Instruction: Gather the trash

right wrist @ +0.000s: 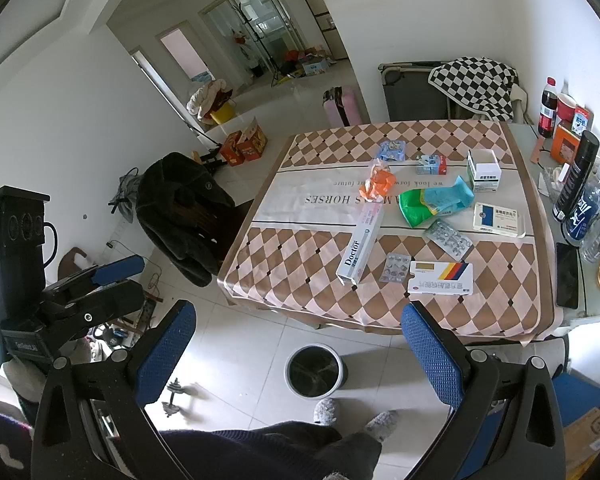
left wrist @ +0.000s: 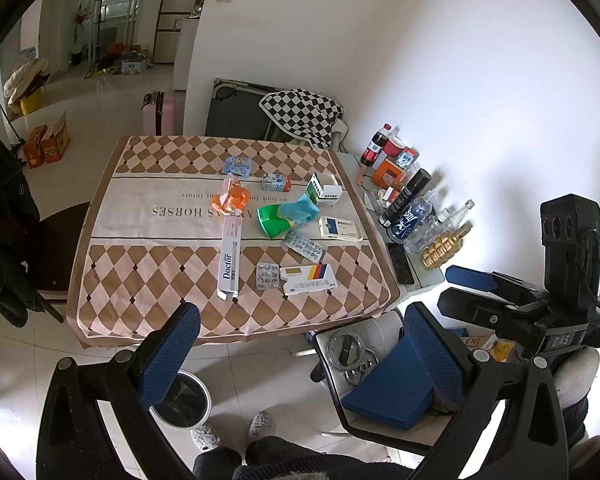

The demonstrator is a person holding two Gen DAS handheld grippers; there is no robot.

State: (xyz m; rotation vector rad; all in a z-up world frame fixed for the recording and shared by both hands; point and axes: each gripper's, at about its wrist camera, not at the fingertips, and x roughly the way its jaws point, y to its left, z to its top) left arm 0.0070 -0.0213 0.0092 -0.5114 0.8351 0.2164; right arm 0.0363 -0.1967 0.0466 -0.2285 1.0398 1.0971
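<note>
Trash lies scattered on the checked tablecloth (left wrist: 140,272): a long "Doctor" toothpaste box (left wrist: 231,254) (right wrist: 360,240), an orange wrapper (left wrist: 230,196), a green bag (left wrist: 272,222) under a teal wrapper (left wrist: 300,209), two blister packs (left wrist: 304,245) (left wrist: 268,276), and a striped medicine box (left wrist: 309,279) (right wrist: 440,278). A round bin (right wrist: 315,372) (left wrist: 182,404) stands on the floor by the table's near edge. My left gripper (left wrist: 300,344) and right gripper (right wrist: 300,348) both hover open and empty in front of the table, above the floor.
More boxes (left wrist: 339,229) (left wrist: 324,192) and a small carton (left wrist: 276,183) sit further back on the table. Bottles (left wrist: 404,200) and a phone (left wrist: 402,264) crowd the side table on the right. A coat-draped chair (right wrist: 188,212) stands left. A dumbbell (right wrist: 176,394) and the person's slippered feet (right wrist: 328,410) are on the floor.
</note>
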